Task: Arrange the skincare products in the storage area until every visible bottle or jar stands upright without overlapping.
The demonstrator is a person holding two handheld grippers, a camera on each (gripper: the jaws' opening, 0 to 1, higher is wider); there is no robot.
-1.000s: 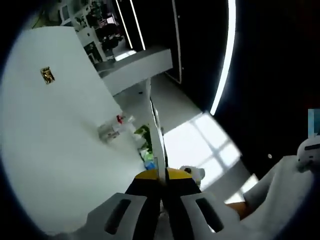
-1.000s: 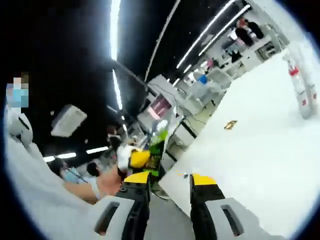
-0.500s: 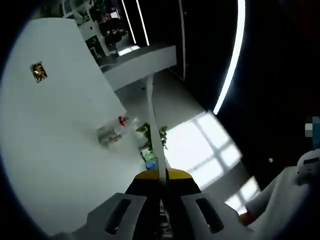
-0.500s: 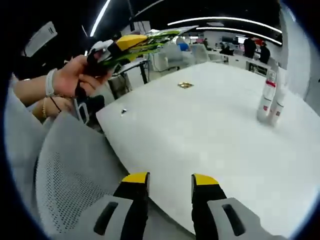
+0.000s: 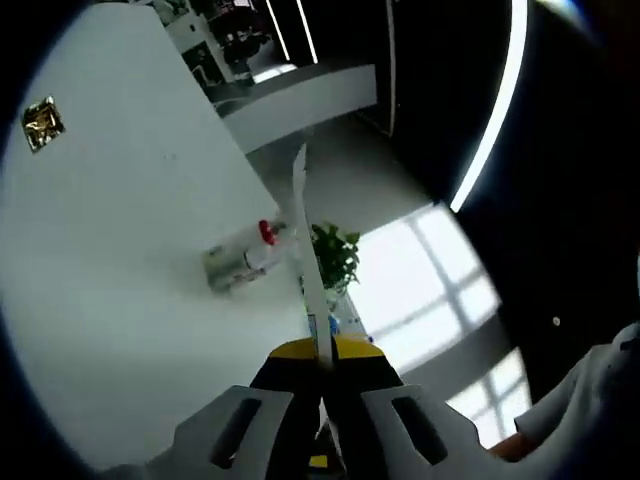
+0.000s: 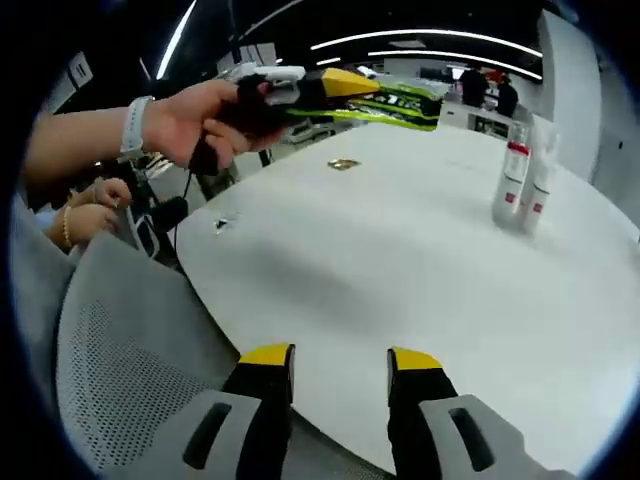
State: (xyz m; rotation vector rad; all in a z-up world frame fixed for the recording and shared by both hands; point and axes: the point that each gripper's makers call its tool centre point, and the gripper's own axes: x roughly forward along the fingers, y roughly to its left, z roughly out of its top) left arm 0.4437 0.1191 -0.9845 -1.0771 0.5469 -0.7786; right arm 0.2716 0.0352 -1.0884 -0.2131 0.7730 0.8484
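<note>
Toward the upper right of the right gripper view two slim bottles with red bands stand upright and pressed together on the white table, well apart from the right gripper, whose jaws at the bottom centre are spread with nothing between them, probably readied for a pick. Across the upper middle of that view a hand carries the left gripper, clenched on a thin green packet held flat above the tabletop (it looks like a sachet, though the print is too small to read). In the left gripper view the same packet rises edge-on from the closed jaws at bottom centre, a narrow white sliver running up the frame, and the bottles sit just left of it, tilted only by the roll of the camera. A small gold wrapper lies at the upper left there. The packet is likely being brought toward the bottles to be set beside them without overlap.
</note>
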